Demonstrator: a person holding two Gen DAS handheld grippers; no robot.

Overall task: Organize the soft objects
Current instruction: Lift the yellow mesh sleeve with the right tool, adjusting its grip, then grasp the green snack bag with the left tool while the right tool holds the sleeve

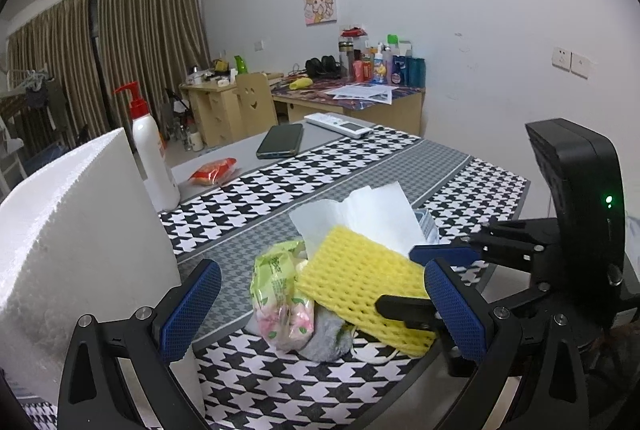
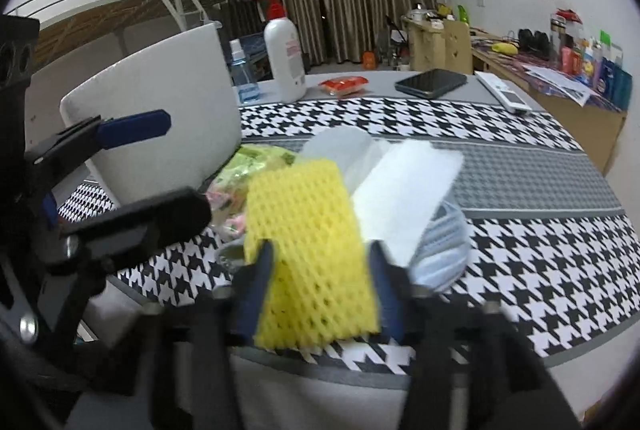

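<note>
Right wrist view shows the right tool (image 2: 320,272) straddling the yellow foam net (image 2: 310,230) on the pile on the desk (image 2: 540,189), apparently pinching it, so lift slowly while the spread left tool (image 1: 320,310) waits.

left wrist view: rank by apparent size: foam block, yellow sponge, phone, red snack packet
As they look:
1. white foam block, far largest, though it sits closest to the lens
2. yellow sponge
3. phone
4. red snack packet
Phone and packet lie farther back, so their true sizes may differ.
</note>
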